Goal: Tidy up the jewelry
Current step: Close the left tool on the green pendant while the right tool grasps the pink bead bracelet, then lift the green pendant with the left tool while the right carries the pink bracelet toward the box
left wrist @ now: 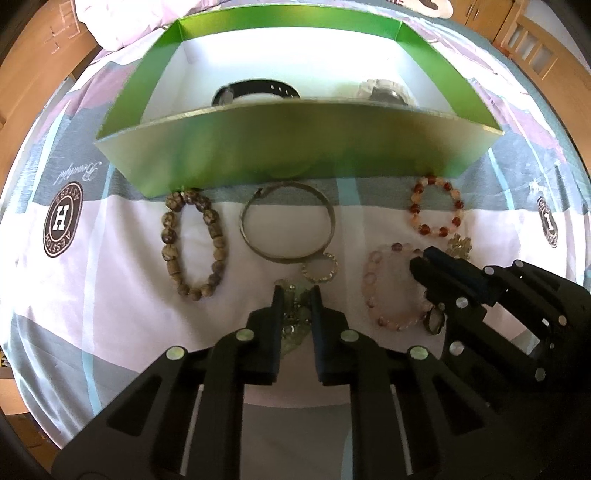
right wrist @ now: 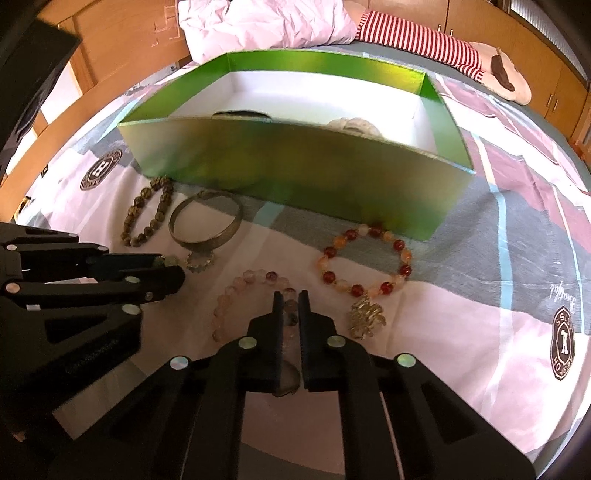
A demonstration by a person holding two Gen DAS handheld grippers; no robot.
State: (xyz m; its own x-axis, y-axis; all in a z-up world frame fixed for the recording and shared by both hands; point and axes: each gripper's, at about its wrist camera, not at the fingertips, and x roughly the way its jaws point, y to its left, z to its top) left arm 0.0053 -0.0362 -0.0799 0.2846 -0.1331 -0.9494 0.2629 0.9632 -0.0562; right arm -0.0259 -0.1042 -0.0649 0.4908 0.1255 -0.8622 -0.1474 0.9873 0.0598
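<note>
A green box (left wrist: 295, 147) with a white inside stands on the bed and holds a black watch (left wrist: 255, 92) and a pale bracelet (left wrist: 384, 90). In front of it lie a brown bead bracelet (left wrist: 194, 242), a metal bangle (left wrist: 288, 225), a small gold ring (left wrist: 319, 268), a red-orange bead bracelet (left wrist: 437, 210) and a gold brooch (right wrist: 365, 317). My left gripper (left wrist: 297, 291) is shut on a pale green jewelry piece (left wrist: 295, 321). My right gripper (right wrist: 291, 297) is shut on the pink bead bracelet (right wrist: 236, 295), which still lies on the sheet.
A patterned bedsheet (left wrist: 92, 295) covers the bed. A white crumpled blanket (right wrist: 266, 26) and a red-striped plush (right wrist: 424, 40) lie behind the box. Wooden furniture (right wrist: 122, 40) surrounds the bed. A dark oval pendant (left wrist: 436, 321) lies by the right gripper.
</note>
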